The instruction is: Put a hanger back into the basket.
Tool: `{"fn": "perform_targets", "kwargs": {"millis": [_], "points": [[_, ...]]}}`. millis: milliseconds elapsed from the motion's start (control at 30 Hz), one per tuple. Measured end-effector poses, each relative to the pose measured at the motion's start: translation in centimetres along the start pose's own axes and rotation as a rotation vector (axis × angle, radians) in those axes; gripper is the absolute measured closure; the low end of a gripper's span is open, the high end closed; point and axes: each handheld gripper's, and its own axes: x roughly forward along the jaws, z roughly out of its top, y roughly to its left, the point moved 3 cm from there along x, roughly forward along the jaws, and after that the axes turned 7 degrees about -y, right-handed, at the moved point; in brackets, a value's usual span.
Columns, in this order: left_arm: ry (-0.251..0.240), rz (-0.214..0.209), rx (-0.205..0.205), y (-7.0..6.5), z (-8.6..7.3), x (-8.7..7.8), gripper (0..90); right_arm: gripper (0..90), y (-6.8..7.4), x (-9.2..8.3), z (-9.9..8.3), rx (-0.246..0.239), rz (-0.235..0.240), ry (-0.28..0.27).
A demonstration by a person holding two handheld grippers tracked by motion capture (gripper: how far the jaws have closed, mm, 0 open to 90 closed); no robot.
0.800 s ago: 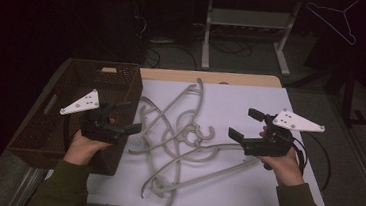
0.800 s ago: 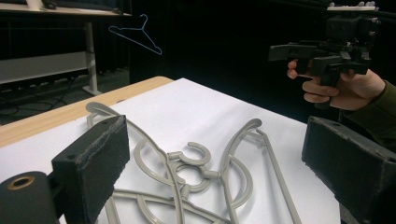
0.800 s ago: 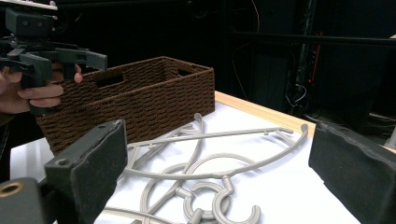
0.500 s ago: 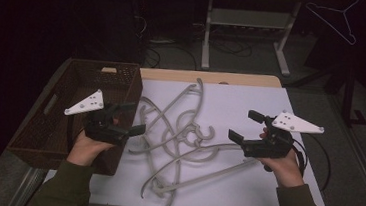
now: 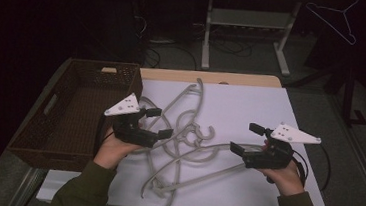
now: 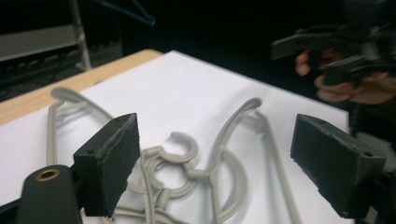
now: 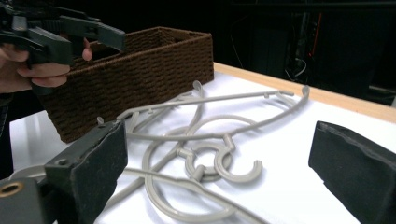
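Since the grey hangers (image 5: pixel 188 138) lie tangled on the white desk (image 5: pixel 250 109) beside the basket (image 5: pixel 75 108), light, stiff and slick, take one straight bar with your left claw (image 5: pixel 159 122) or right claw (image 5: pixel 249 139), both gaping empty.

1. The high view looks forward and down from above the person's side, taking in the whole desk (image 5: pixel 251 99).
2. The left gripper view sits low and close, looking between its own jaws across the hangers (image 6: pixel 187 158).
3. The right gripper view, equally low, faces the basket (image 7: pixel 140 70).
4. All three share the hangers.
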Motion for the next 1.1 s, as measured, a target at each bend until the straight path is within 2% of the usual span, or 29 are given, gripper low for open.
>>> {"fn": "perform_targets", "kwargs": {"millis": [100,133,200,233,333,367,500,533,567,667,700,767,867,933,967,1100], "points": [[0.025,0.013,-0.006,0.2,-0.4,0.9,18.6,3.8,-0.3,-0.3,-0.4,0.009,-0.008,0.003],[0.053,0.021,-0.013,0.5,-0.9,1.8,20.2,3.8,-0.4,-0.4,-0.6,0.010,-0.010,0.003],[0.068,0.026,-0.013,0.6,-1.2,2.2,21.9,3.8,-0.5,-0.4,-0.7,0.011,-0.013,0.005],[0.099,0.034,-0.008,0.8,-1.8,3.0,23.2,3.8,-0.6,-0.4,-0.7,0.013,-0.016,0.004],[0.123,0.040,-0.011,1.1,-2.4,3.6,27.3,3.8,-0.7,-0.4,-0.8,0.017,-0.018,0.003],[0.147,0.055,-0.019,1.5,-3.0,4.1,29.0,3.8,-0.7,-0.4,-0.8,0.016,-0.017,0.006],[0.206,0.084,-0.028,2.2,-4.1,4.8,35.3,3.8,-0.7,-0.3,-0.9,0.016,-0.014,0.007],[0.206,0.084,-0.028,2.2,-4.1,4.8,36.8,3.8,-0.7,-0.3,-0.9,0.018,-0.014,0.009],[0.224,0.093,-0.026,2.4,-4.4,4.9,36.8,3.8,-0.7,-0.3,-0.9,0.018,-0.014,0.009],[0.298,0.111,-0.026,3.0,-5.6,5.6,44.4,3.8,-0.8,-0.2,-1.0,0.016,-0.015,0.011],[0.298,0.111,-0.026,3.0,-5.6,5.6,45.9,3.8,-0.8,-0.2,-1.0,0.016,-0.014,0.011],[0.329,0.120,-0.009,3.3,-6.1,5.9,48.3,3.8,-0.8,-0.2,-1.1,0.017,-0.013,0.013],[0.350,0.133,-0.037,3.5,-6.7,6.3,50.4,3.8,-0.8,-0.2,-1.1,0.019,-0.014,0.013],[0.378,0.144,-0.026,3.7,-7.0,6.4,53.3,3.9,-0.8,-0.2,-1.0,0.019,-0.014,0.013],[0.391,0.149,-0.039,3.7,-7.3,6.4,54.1,3.9,-0.8,-0.2,-1.0,0.017,-0.014,0.011],[0.419,0.165,-0.039,3.8,-7.4,6.4,59.1,3.9,-0.8,-0.2,-1.0,0.016,-0.014,0.011]]}}
